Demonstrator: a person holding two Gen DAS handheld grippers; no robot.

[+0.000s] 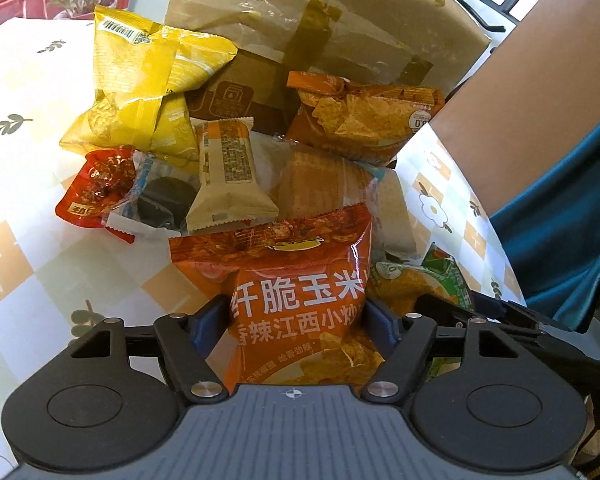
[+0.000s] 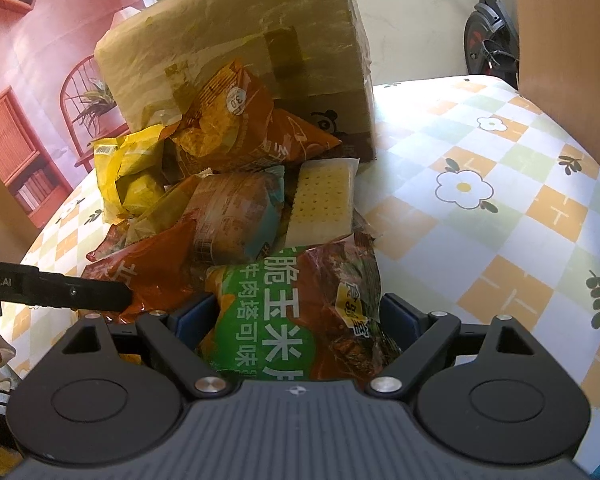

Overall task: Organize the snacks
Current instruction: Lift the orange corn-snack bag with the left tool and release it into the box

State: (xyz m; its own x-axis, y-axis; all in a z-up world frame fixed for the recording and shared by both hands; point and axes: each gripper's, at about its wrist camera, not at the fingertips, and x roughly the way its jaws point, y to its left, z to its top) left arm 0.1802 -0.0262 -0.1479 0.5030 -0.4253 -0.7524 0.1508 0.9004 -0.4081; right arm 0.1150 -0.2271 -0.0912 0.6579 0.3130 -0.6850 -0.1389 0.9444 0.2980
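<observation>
A pile of snack packets lies on the flowered tablecloth in front of a tipped cardboard box (image 1: 300, 40). My left gripper (image 1: 296, 320) is shut on an orange corn-chip bag (image 1: 296, 280) at the near edge of the pile. My right gripper (image 2: 296, 316) is shut on a green and brown corn-chip bag (image 2: 296, 308), also seen in the left wrist view (image 1: 420, 284). The pile holds a yellow bag (image 1: 148, 80), another orange chip bag (image 1: 364, 120), a beige bar (image 1: 228, 176), a red packet (image 1: 96, 188) and a cracker pack (image 2: 324, 204).
The cardboard box (image 2: 240, 48) stands behind the pile. The tablecloth (image 2: 500, 208) stretches to the right, its edge curving near a brown panel (image 2: 564, 32). The left gripper's arm (image 2: 60, 292) reaches in from the left. An exercise bike (image 2: 488, 36) stands in the background.
</observation>
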